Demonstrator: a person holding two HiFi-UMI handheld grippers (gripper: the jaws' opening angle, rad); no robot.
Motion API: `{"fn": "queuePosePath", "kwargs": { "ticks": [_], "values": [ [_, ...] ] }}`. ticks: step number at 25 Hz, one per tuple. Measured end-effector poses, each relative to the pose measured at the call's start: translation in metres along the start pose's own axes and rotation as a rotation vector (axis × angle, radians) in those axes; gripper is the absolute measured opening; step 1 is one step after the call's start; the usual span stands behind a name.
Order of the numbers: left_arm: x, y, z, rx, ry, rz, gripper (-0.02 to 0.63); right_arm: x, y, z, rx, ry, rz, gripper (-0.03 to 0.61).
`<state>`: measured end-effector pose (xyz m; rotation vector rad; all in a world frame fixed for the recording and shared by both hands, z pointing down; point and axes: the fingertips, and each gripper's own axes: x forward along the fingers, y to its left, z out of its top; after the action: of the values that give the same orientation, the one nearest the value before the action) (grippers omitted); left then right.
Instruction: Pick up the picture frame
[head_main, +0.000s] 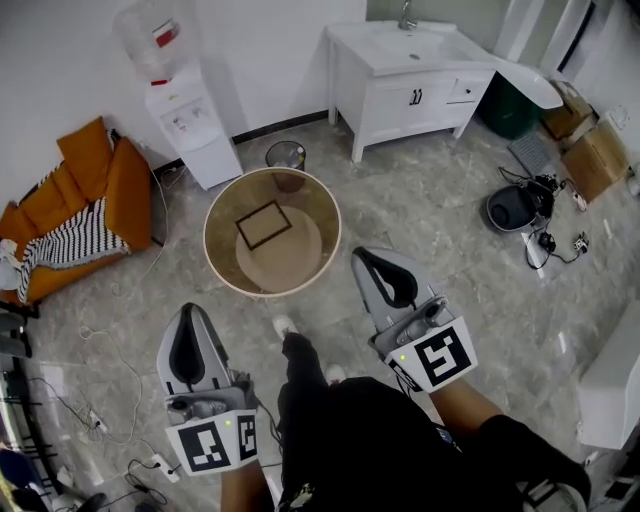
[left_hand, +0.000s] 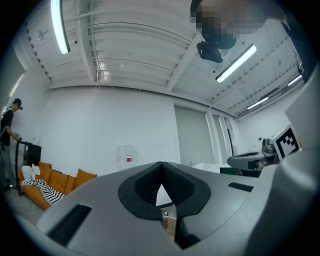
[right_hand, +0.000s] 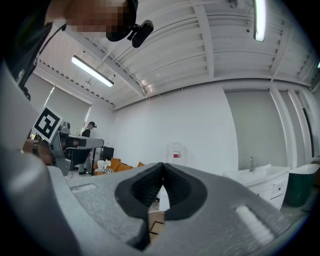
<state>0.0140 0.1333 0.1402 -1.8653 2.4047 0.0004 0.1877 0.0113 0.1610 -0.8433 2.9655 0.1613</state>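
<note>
1. The left gripper and the right gripper, both grey with black ribbed pads, are clenched on nothing. In each gripper view the pads meet at the tip, left and right, with only the room showing beyond them.
2. Both point level toward the round tan table with a pale rim, which stands just ahead of the person's dark-clad legs.
3. The dark-rimmed rectangular picture frame lies flat near the middle of that table, untouched. It is ahead of both grippers and between their lines, up and right of the left tip, up and left of the right tip.
4. Its long axis slants from lower left to upper right in the head view.
5. The right tip sits just beside the table's rim and looks slightly nearer; the left is farther back.
6. The white water dispenser carries a red label, too small to read. The black-and-white square markers bear no words.
</note>
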Motion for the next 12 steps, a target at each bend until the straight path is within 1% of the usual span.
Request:
{"fn": "queuePosePath", "kwargs": {
  "ticks": [2, 4, 6, 10, 12],
  "values": [
    [0.009, -0.004, 0.005, 0.018, -0.013, -0.008, 0.012, 0.008, -0.006, 0.003, 0.023, -0.012, 0.017, -0.005],
    [0.018, 0.003, 0.000, 0.019, -0.006, -0.005, 0.012, 0.021, -0.006, 0.003, 0.034, -0.028, 0.032, -0.005],
    [0.026, 0.011, -0.005, 0.013, 0.000, 0.007, 0.012, 0.033, -0.005, 0.003, 0.023, -0.042, 0.040, -0.005],
    [0.045, 0.016, -0.004, 0.034, -0.006, 0.013, 0.012, 0.051, -0.017, 0.007, 0.021, -0.086, 0.035, -0.005],
    [0.058, 0.028, -0.003, 0.035, -0.006, 0.018, 0.012, 0.070, -0.020, 0.013, 0.011, -0.114, 0.029, -0.005]
  ]
}}
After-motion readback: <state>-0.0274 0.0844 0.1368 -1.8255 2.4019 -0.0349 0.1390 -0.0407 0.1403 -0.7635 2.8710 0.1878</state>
